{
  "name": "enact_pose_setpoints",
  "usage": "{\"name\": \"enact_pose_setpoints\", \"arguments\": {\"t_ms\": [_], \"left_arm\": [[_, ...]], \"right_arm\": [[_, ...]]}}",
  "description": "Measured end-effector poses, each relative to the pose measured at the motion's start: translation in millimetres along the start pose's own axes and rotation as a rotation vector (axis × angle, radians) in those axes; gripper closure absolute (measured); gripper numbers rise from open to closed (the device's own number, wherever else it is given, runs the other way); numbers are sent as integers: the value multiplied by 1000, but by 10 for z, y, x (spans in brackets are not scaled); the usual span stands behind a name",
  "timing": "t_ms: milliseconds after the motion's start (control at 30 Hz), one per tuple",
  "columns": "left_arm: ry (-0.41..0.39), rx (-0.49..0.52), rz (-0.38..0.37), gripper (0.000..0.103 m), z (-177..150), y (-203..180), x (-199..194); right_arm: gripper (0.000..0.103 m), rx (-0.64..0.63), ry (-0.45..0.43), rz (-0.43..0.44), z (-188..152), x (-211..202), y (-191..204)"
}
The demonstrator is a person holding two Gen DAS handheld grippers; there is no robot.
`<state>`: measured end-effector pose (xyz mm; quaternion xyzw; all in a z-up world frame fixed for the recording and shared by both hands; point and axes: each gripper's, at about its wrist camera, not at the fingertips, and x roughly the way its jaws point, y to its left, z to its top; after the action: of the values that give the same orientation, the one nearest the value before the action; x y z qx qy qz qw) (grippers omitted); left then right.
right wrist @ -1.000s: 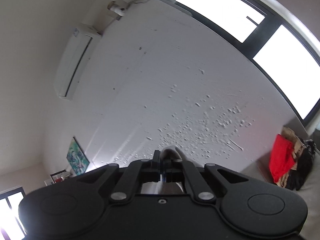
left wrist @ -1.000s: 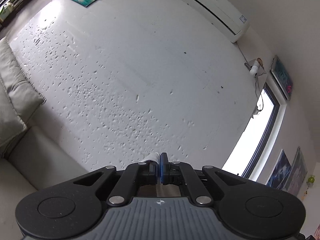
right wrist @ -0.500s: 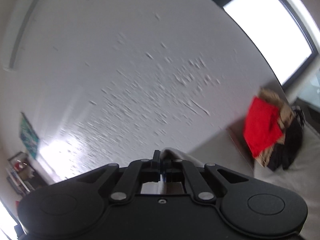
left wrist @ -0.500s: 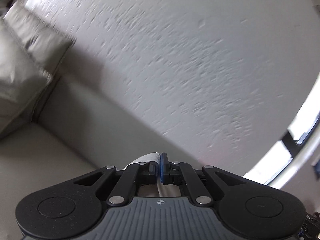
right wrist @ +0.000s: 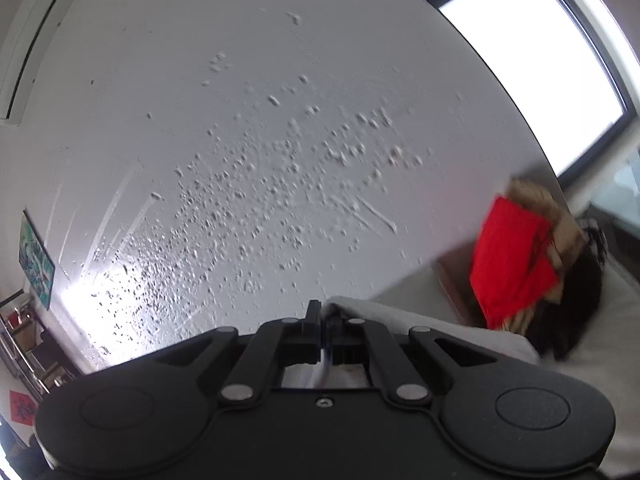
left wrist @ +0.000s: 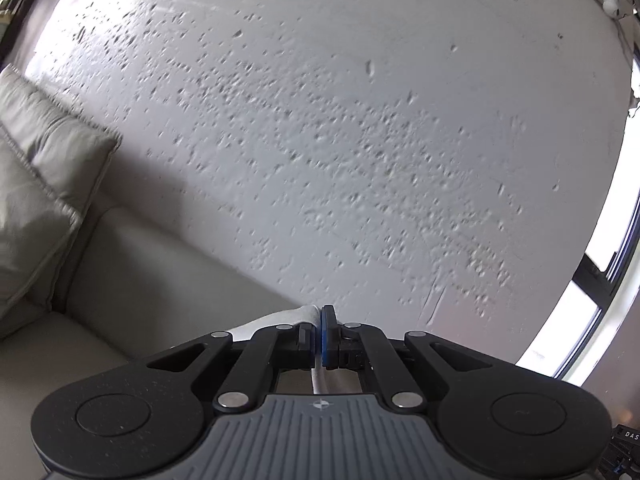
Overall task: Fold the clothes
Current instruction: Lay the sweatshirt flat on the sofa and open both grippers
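Observation:
My left gripper (left wrist: pixel 318 320) is shut on a fold of white cloth (left wrist: pixel 280 317) that sticks out to the left of its blue pad and hangs down between the jaws. My right gripper (right wrist: pixel 323 316) is shut on the same kind of pale cloth (right wrist: pixel 420 328), which drapes off to the right below the fingers. Both grippers point up toward a white pitted wall. Most of the garment is hidden under the gripper bodies.
A grey sofa backrest (left wrist: pixel 160 276) with a cushion (left wrist: pixel 44 184) lies at the left. A pile of red, tan and black clothes (right wrist: pixel 516 264) sits on the sofa at the right. A window (right wrist: pixel 540 56) is at the upper right, a shelf (right wrist: pixel 28 344) at the far left.
Both grippers have tilted downward, still shut on the cloth: the ceiling unit has slid out of view, and the sofa and the clothes pile have come further into view.

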<state>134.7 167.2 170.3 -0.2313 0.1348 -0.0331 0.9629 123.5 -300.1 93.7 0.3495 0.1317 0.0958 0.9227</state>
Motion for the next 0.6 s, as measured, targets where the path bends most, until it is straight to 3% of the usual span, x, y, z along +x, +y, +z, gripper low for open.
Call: {"name": "enact_pose_setpoints", "arguments": {"t_ms": [133, 367, 467, 600], "left_arm": [[102, -6, 87, 103, -654, 337, 128], [348, -112, 264, 103, -1832, 1112, 337], [423, -140, 327, 103, -2139, 1342, 377], [452, -161, 365, 103, -2230, 1470, 349]], "right_arm": [[101, 61, 97, -63, -571, 51, -455], [101, 192, 319, -227, -1645, 182, -1194], [101, 205, 398, -285, -1972, 198, -1355], [101, 176, 443, -351, -2165, 160, -1395]]}}
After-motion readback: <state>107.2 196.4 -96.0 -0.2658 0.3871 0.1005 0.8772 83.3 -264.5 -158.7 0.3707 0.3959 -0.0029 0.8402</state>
